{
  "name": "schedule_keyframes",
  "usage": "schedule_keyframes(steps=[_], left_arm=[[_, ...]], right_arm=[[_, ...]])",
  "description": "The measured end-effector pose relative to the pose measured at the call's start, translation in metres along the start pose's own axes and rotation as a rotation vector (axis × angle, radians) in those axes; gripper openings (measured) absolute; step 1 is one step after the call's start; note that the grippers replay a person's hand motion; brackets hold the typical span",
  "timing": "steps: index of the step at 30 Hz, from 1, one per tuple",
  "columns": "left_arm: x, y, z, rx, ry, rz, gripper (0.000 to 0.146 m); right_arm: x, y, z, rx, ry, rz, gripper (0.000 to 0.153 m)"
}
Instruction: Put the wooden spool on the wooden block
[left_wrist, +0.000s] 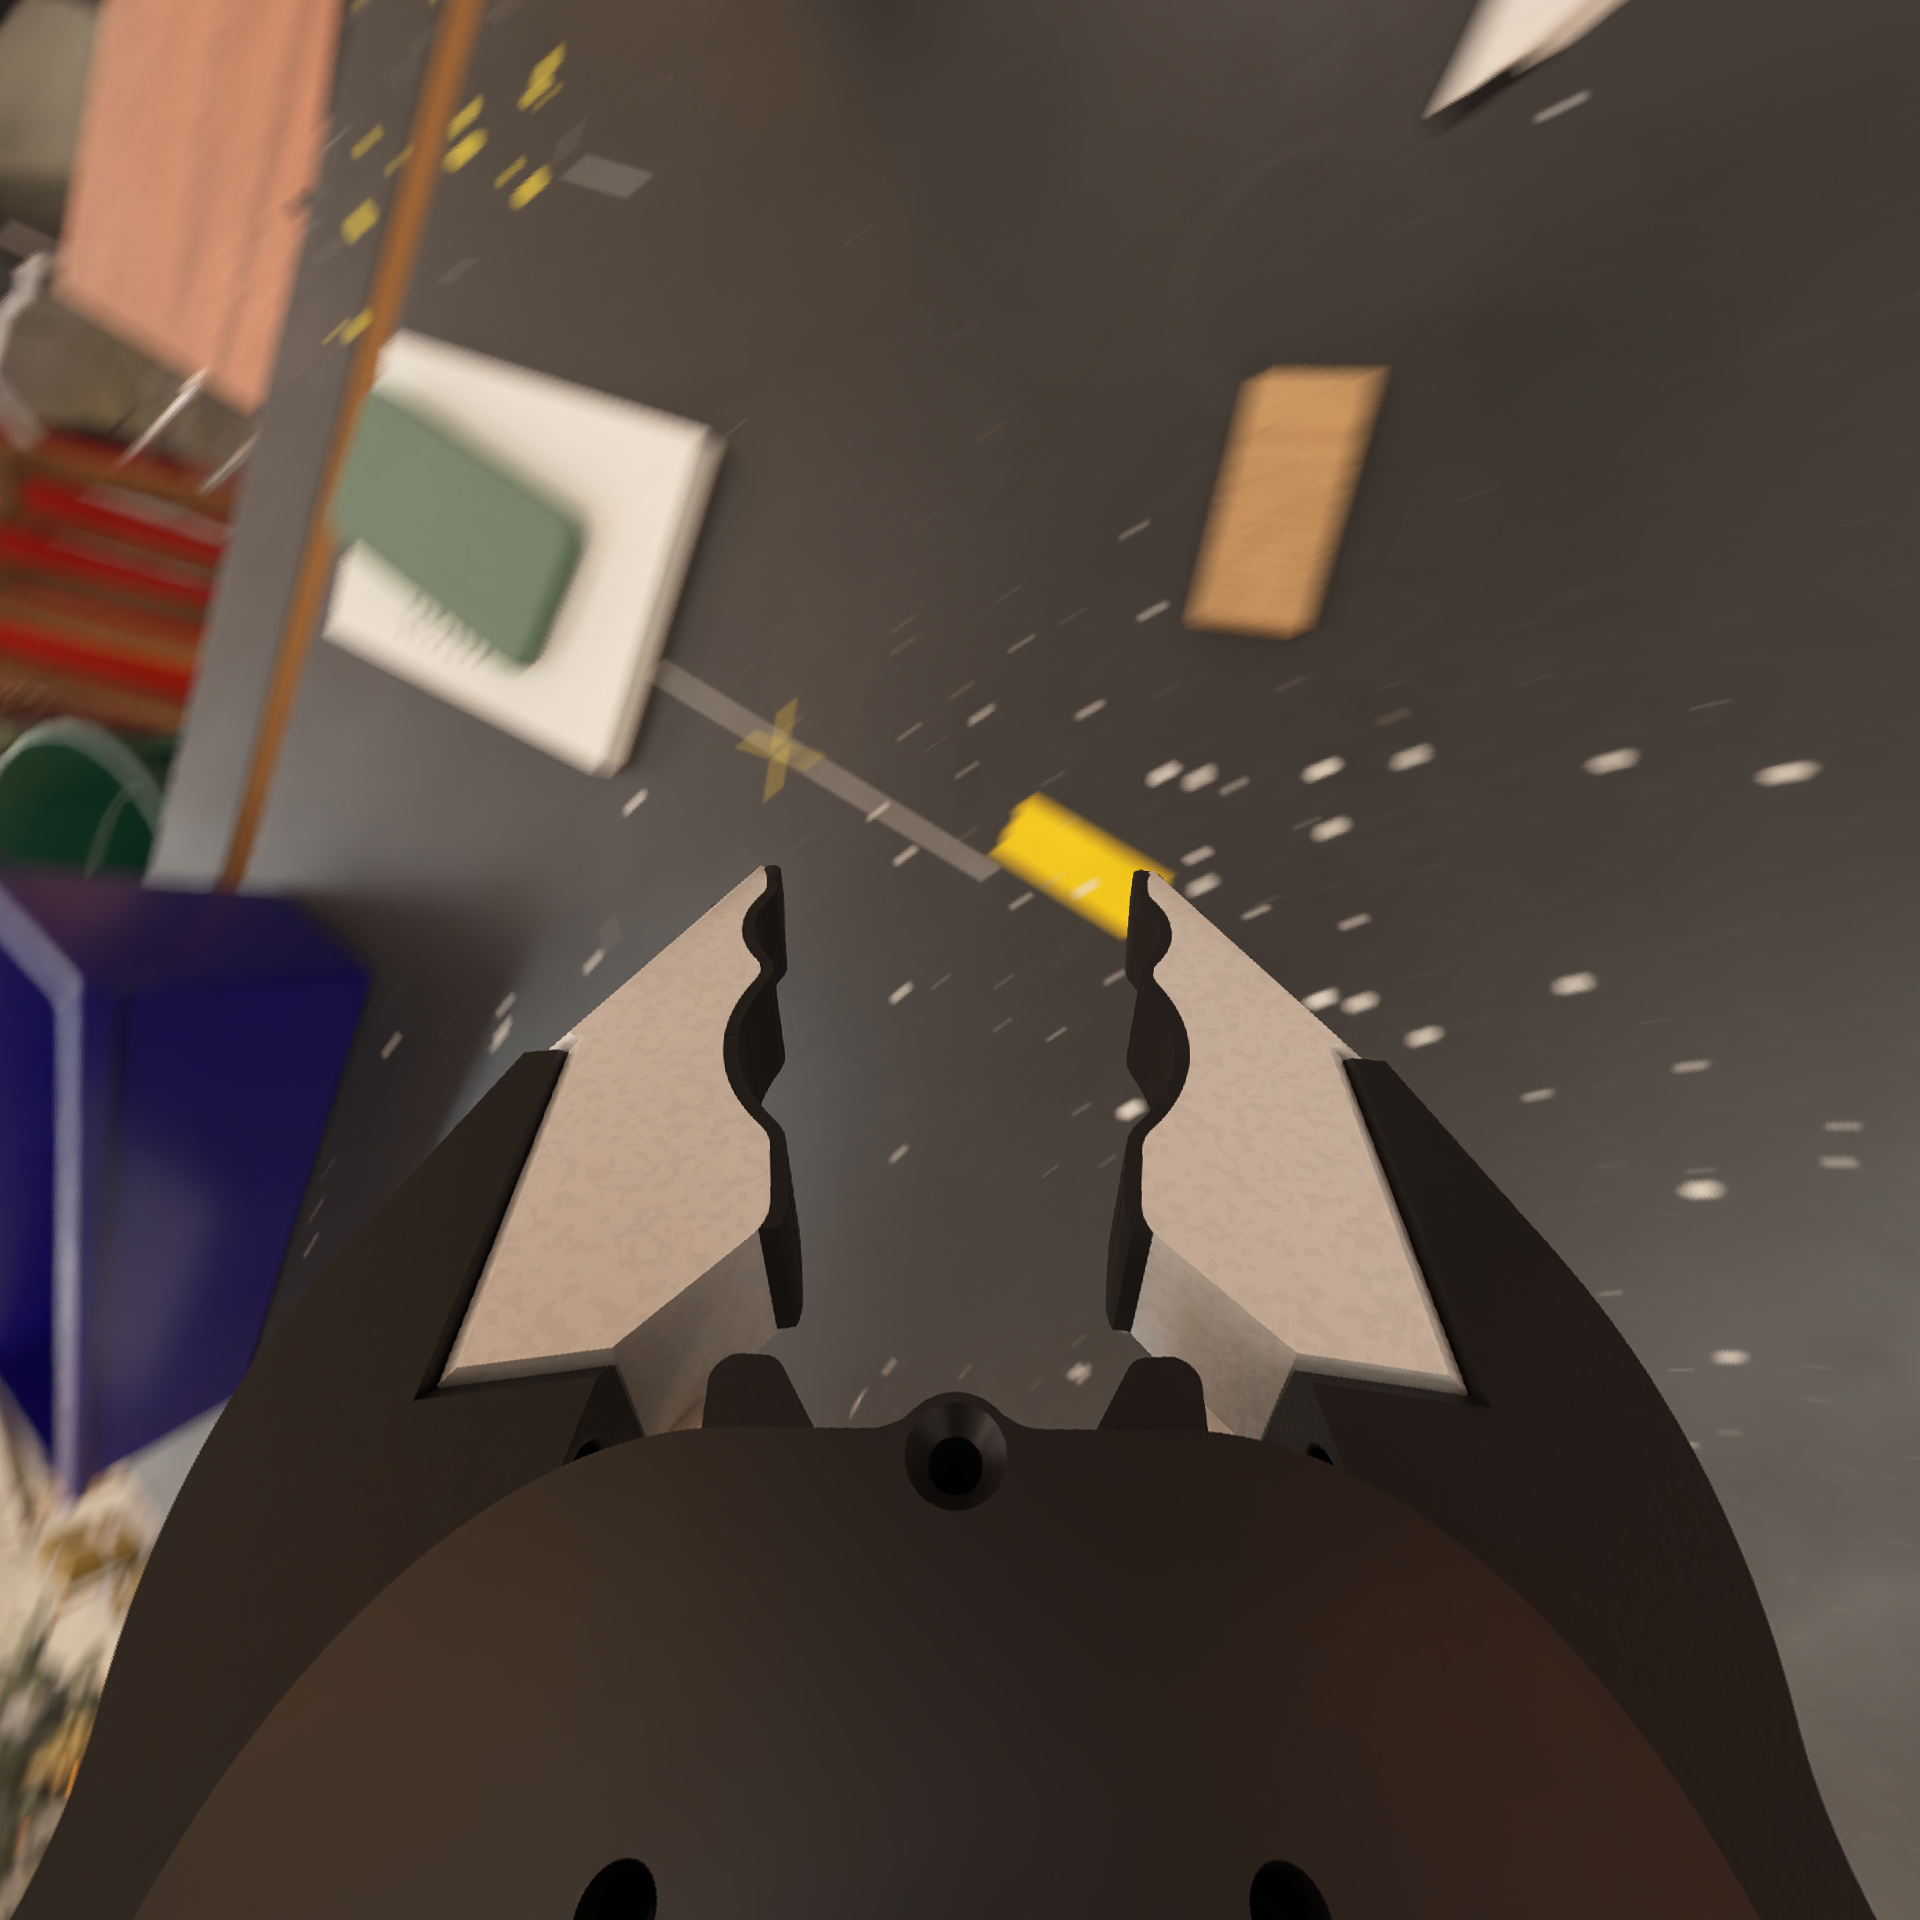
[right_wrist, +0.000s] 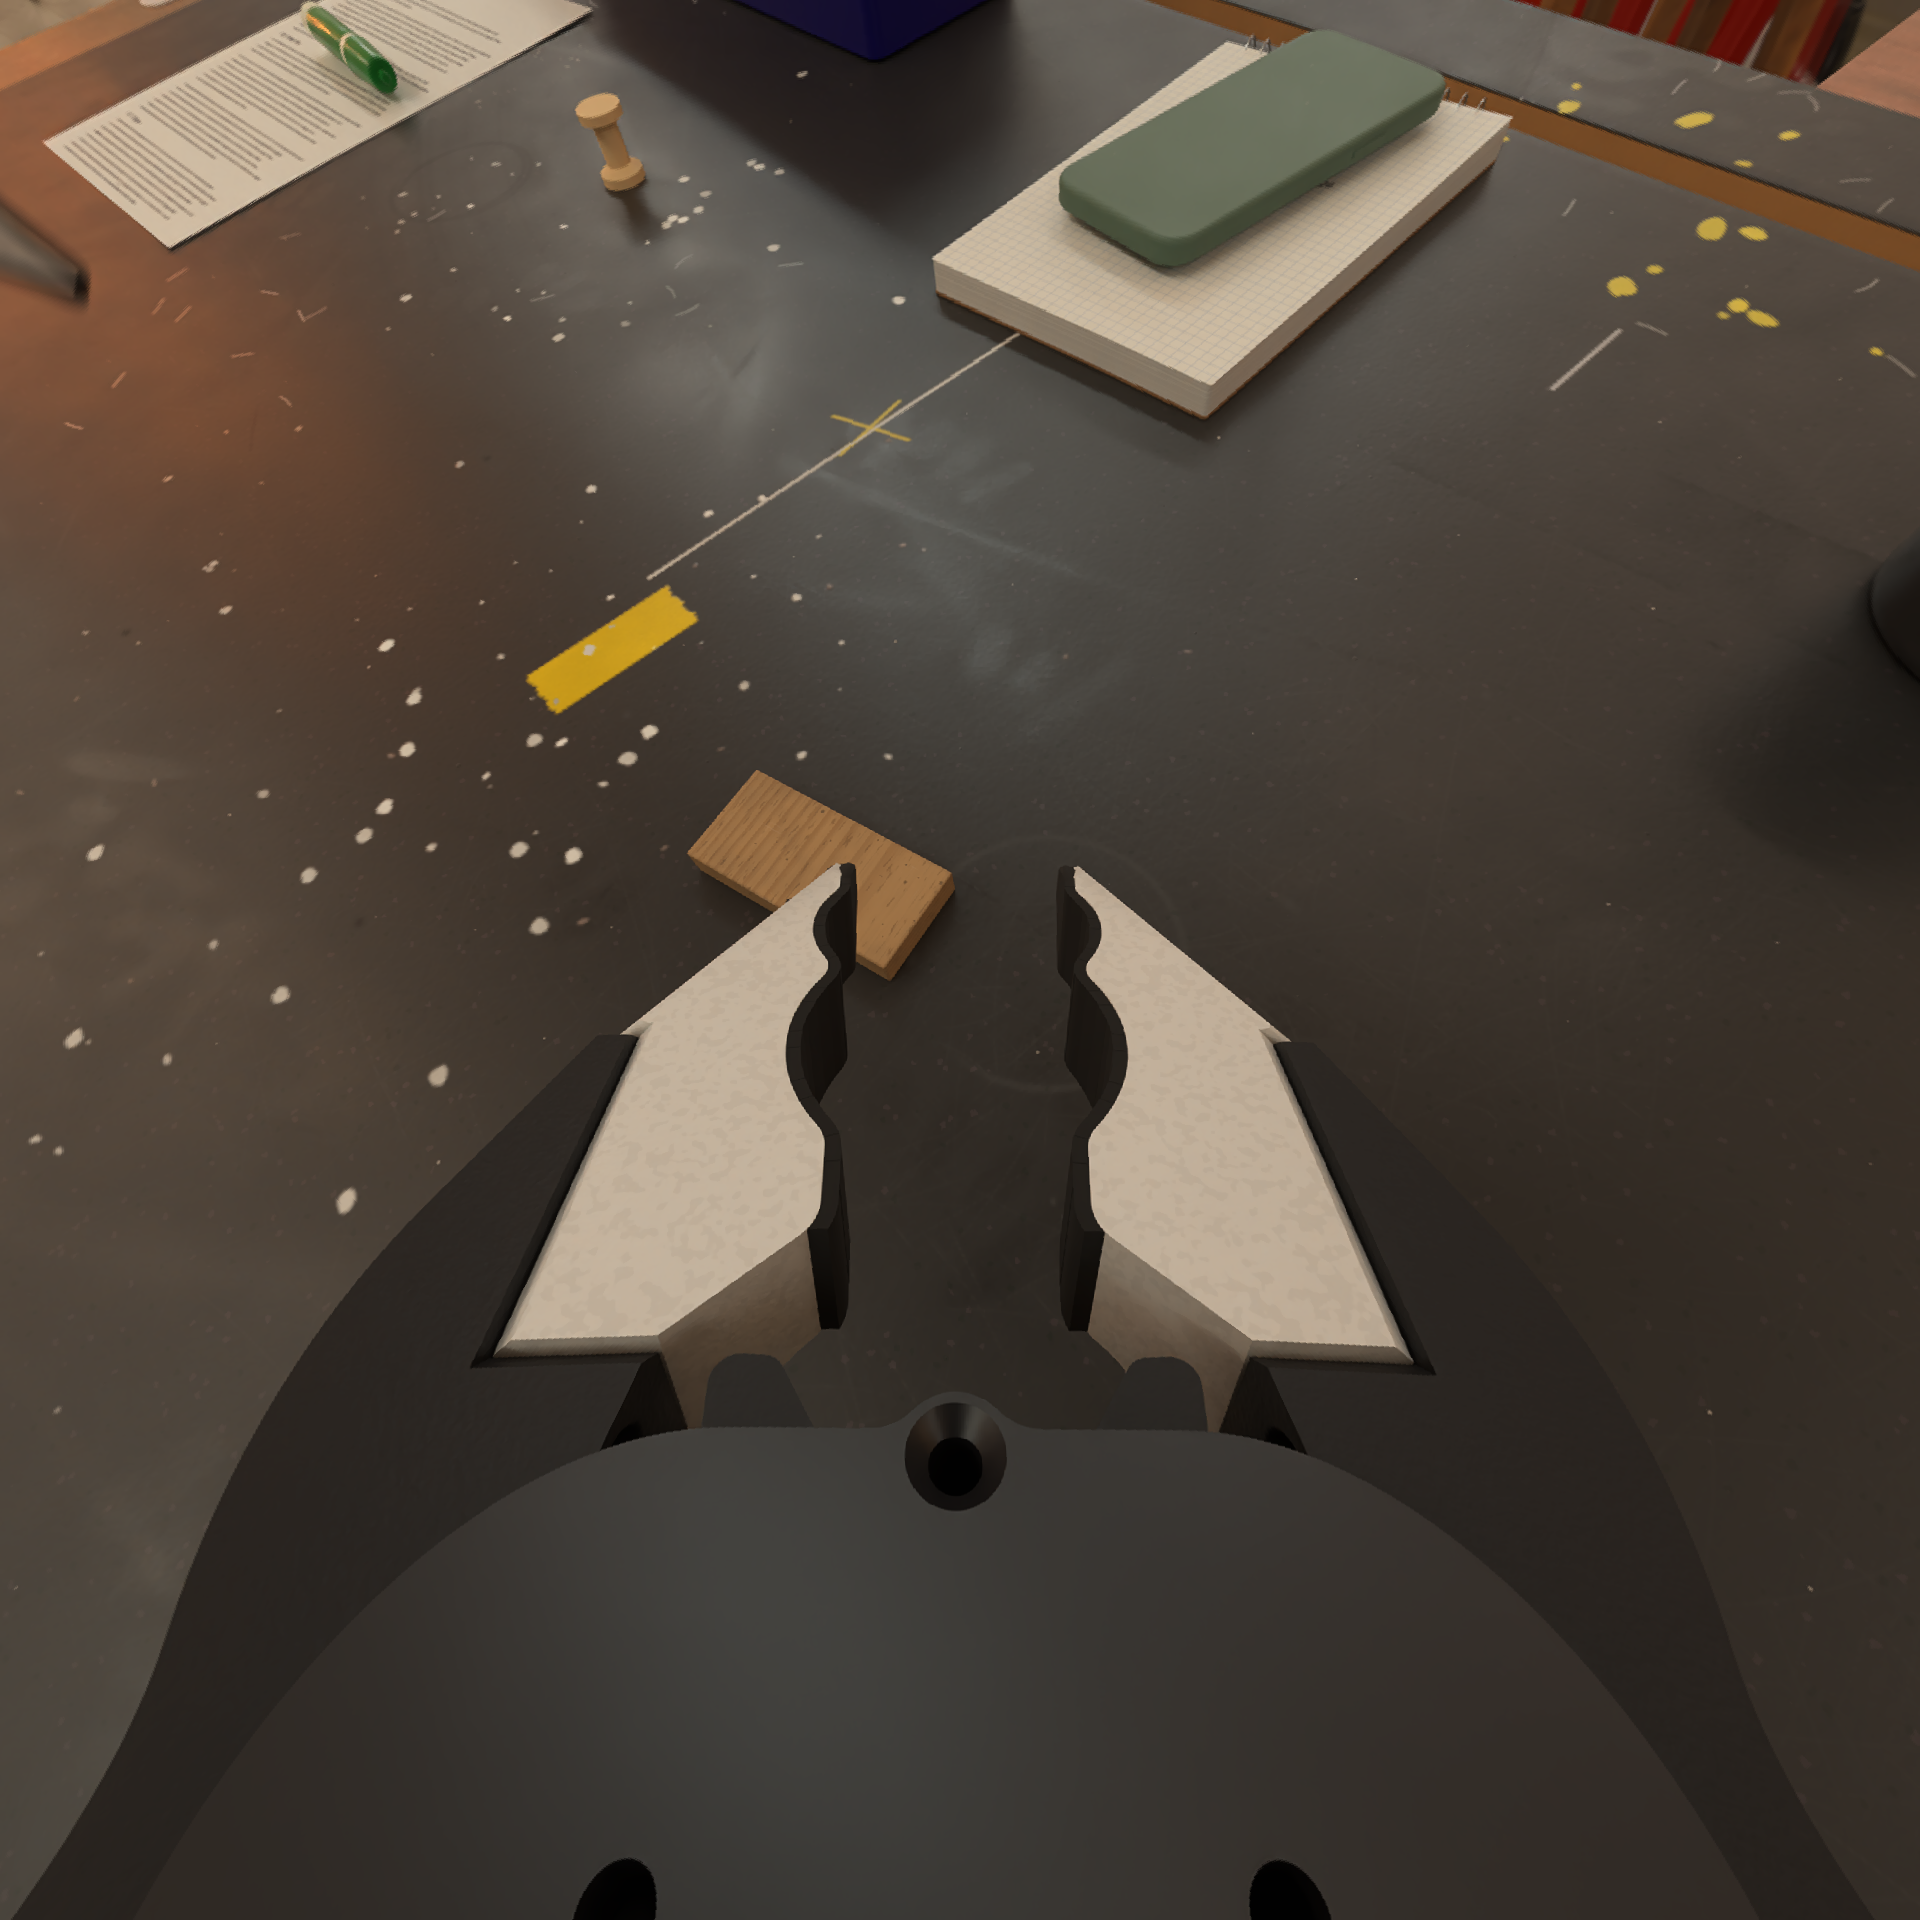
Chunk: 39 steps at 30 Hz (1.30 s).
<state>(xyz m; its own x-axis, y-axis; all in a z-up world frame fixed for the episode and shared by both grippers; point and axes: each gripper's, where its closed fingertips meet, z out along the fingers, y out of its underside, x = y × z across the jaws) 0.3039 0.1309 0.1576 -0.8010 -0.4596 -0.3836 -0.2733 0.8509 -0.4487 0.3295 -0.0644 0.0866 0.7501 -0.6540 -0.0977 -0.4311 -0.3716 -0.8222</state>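
Note:
The wooden block (right_wrist: 821, 871) lies flat on the dark table just beyond my right gripper (right_wrist: 956, 878), whose left fingertip overlaps its near edge in the view. The right gripper is open and empty. The block also shows in the left wrist view (left_wrist: 1288, 499), far ahead and to the right of my left gripper (left_wrist: 956, 883), which is open and empty above the table. The small wooden spool (right_wrist: 613, 142) stands upright at the far left of the right wrist view, near a printed sheet. The spool is not in the left wrist view, which is motion-blurred.
A white notepad (right_wrist: 1143, 301) with a green case (right_wrist: 1247, 145) on it lies far right; it also shows in the left wrist view (left_wrist: 613, 561). A paper sheet (right_wrist: 239, 135) carries a green marker (right_wrist: 348, 47). Yellow tape (right_wrist: 613, 646) marks the table. A blue box (left_wrist: 156, 1122) stands left.

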Motion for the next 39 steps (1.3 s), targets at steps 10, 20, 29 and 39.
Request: schedule_keyframes(steps=[10,20,29,39], left_arm=[[-0.176,0.161,0.039,-0.276,-0.189,-0.209,0.067],[-0.229,0.238,0.119,-0.599,-0.059,-0.288,0.065],[-0.231,0.264,0.145,-0.727,-0.007,-0.297,0.035],[-0.227,0.229,0.123,-0.512,-0.033,-0.319,0.024]], right_arm=[[-0.003,0.001,0.004,-0.008,-0.006,-0.004,0.038],[-0.002,0.003,0.006,-0.016,-0.004,-0.005,0.038],[-0.001,0.003,0.007,-0.006,-0.018,0.009,0.038],[-0.002,0.001,0.005,0.004,-0.022,0.010,0.038]])
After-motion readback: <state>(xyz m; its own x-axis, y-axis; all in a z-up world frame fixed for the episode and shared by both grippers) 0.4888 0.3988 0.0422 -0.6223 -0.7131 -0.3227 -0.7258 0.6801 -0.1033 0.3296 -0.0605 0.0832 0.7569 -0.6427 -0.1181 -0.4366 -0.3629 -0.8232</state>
